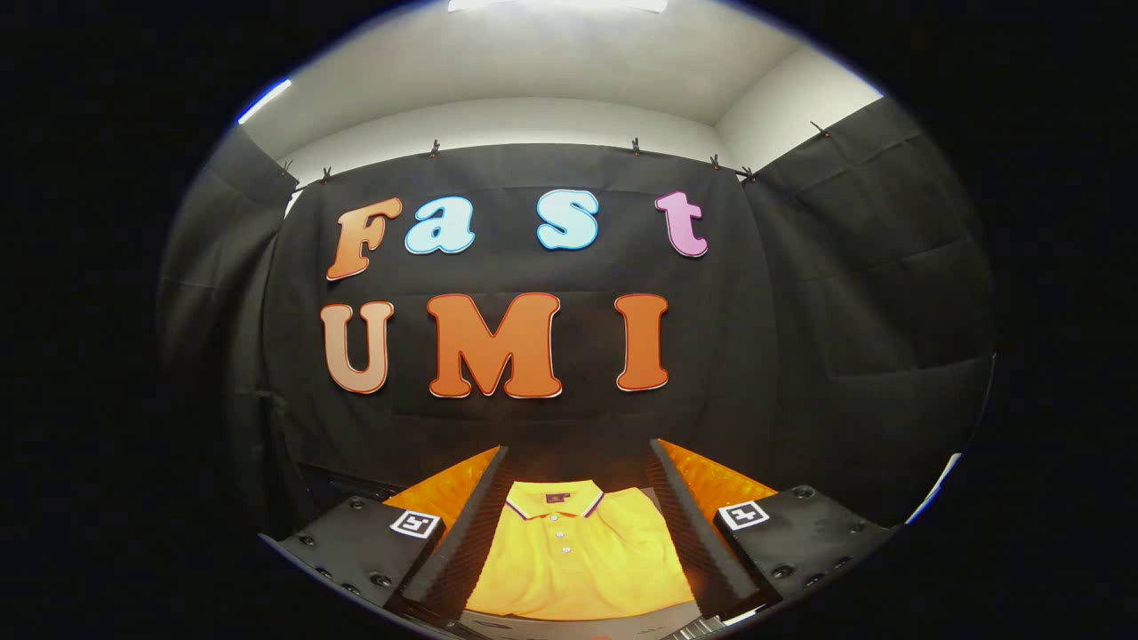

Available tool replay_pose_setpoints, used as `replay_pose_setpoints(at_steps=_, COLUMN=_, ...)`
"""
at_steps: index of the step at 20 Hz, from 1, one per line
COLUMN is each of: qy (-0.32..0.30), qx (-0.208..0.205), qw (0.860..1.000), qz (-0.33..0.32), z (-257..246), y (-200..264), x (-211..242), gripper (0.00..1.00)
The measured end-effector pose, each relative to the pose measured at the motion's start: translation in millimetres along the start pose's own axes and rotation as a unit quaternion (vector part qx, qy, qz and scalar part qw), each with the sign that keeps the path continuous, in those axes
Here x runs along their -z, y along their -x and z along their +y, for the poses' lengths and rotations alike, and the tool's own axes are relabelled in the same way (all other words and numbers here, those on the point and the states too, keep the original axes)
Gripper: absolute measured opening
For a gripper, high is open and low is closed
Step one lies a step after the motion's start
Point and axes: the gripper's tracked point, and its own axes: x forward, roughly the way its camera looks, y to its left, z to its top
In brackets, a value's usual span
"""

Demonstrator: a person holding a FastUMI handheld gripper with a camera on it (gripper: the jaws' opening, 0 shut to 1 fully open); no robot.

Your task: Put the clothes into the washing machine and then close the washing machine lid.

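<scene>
One yellow shirt (578, 556) lay flat between the spread fingers of the gripper (578, 471), which was positioned for pickup.

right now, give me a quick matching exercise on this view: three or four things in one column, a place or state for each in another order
Things:
1. polo shirt
2. tool
3. black cloth wall
4. clips

Places or states:
A. along the cloth's top edge
B. open, fingers apart
C. lying flat between the fingers, collar towards the wall
D. hanging beyond the shirt

Pairs: 1-C, 2-B, 3-D, 4-A
</scene>
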Motion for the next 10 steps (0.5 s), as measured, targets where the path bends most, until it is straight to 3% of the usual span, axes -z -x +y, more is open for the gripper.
replay_pose_setpoints(at_steps=7, qy=0.019, qx=-0.010, qw=1.000, qz=0.018, z=11.8, y=-26.1, x=-0.3, gripper=0.98)
replay_pose_setpoints(at_steps=10, qy=0.039, qx=-0.029, qw=0.995, qz=0.089, z=22.0, y=-57.5, x=32.2, gripper=0.98)
